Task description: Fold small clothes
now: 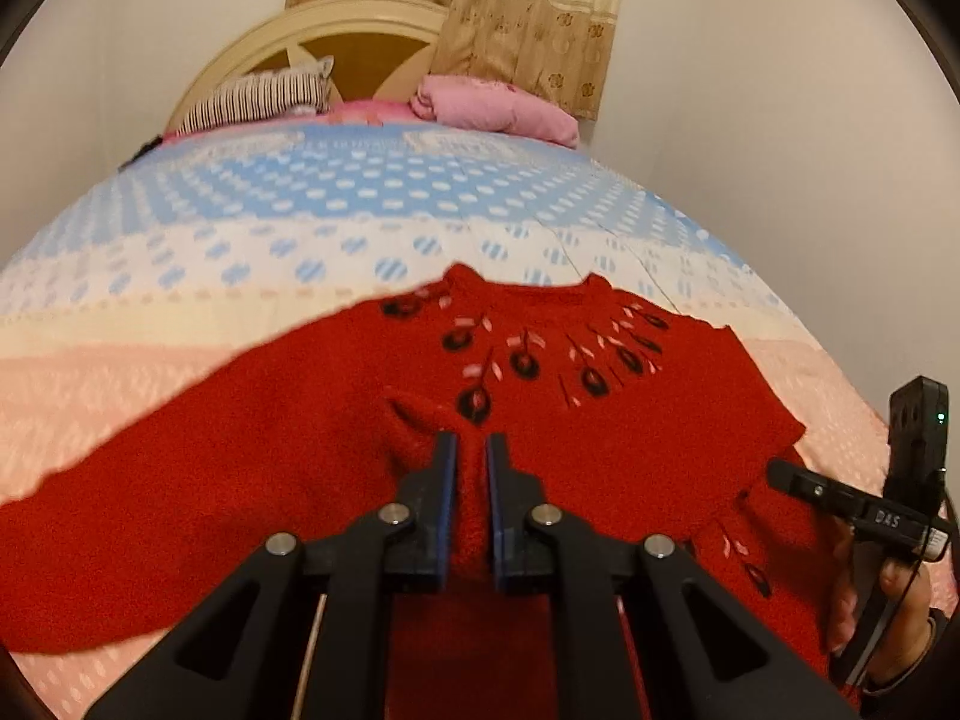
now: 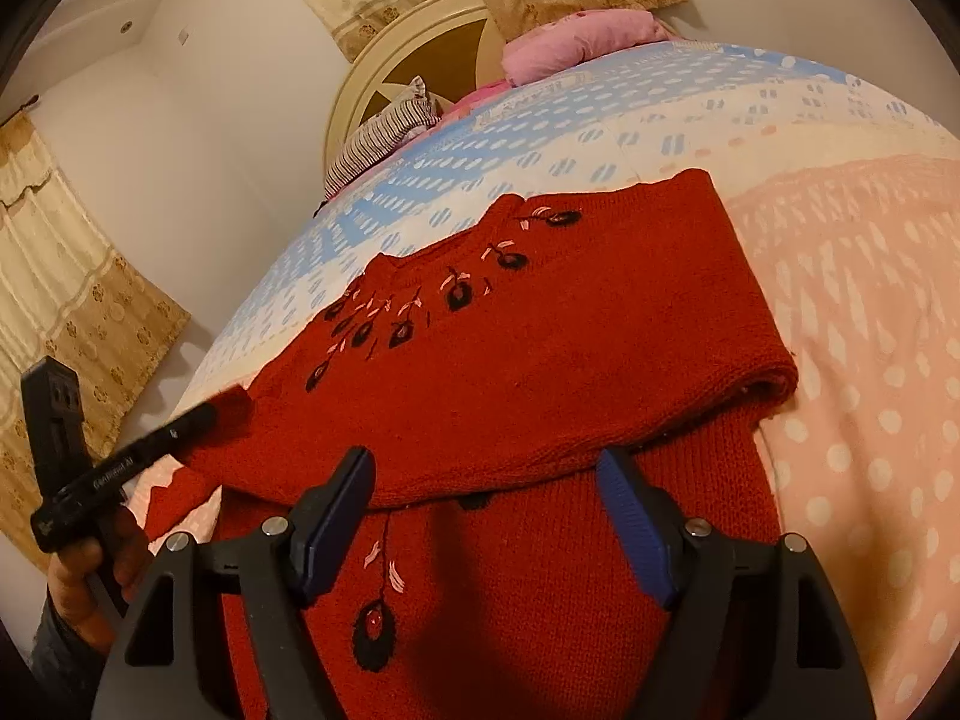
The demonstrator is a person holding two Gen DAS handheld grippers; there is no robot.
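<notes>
A red knitted sweater [image 1: 288, 432] with black and pink embroidery lies on the bed; it also shows in the right wrist view [image 2: 540, 330]. My left gripper [image 1: 471, 444] is shut on a pinched fold of the sweater's fabric and shows in the right wrist view [image 2: 204, 414] at the sweater's left edge. My right gripper [image 2: 486, 474] is open and empty, just above the sweater's folded-over edge. It shows in the left wrist view [image 1: 780, 471] at the sweater's right side.
The bed has a blue, white and pink dotted cover [image 1: 360, 204]. A striped pillow [image 1: 258, 96] and a pink folded blanket [image 1: 498, 108] lie by the round headboard [image 1: 336, 36]. Curtains [image 1: 528, 18] and white walls stand behind.
</notes>
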